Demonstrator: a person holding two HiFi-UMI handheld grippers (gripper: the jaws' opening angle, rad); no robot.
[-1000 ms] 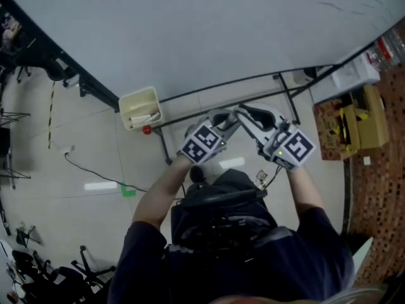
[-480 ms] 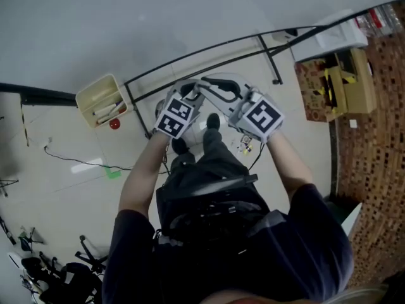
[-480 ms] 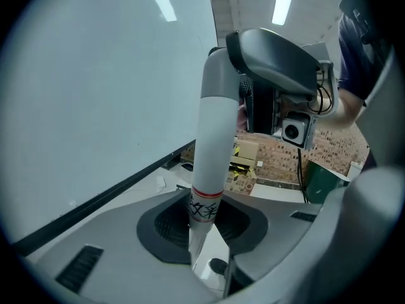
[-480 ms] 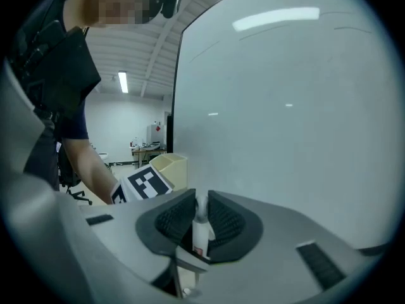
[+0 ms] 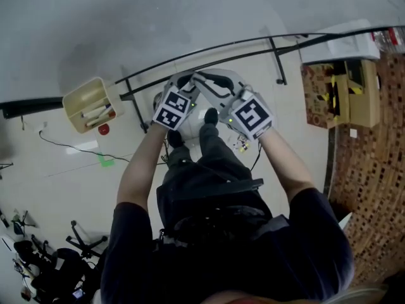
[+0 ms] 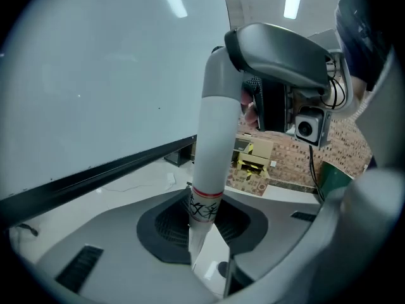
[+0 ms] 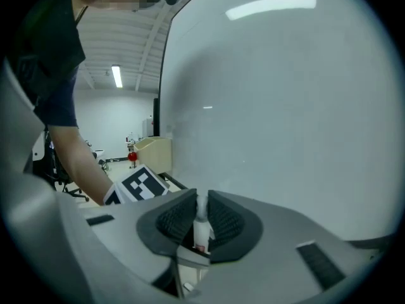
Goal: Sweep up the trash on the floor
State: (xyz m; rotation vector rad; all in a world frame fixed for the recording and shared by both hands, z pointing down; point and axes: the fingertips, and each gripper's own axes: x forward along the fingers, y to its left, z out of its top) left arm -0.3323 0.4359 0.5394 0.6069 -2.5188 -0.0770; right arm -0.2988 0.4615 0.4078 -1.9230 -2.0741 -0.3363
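Left gripper (image 6: 204, 232) pinching lower end of white cylindrical handle with red band (image 6: 212, 141), pads pressing on it. Handle rising to right gripper (image 7: 201, 223). Right jaws just closing further, clamping what looks like same handle. The 2 grippers meeting above person's shoes, near edge of large white table (image 5: 190, 18). Cream plastic bin (image 5: 85, 103) standing on pale tiled floor (image 5: 76, 170) to their left. Small bits (image 5: 242, 145) lying beside shoe, possibly trash, too small to identify.
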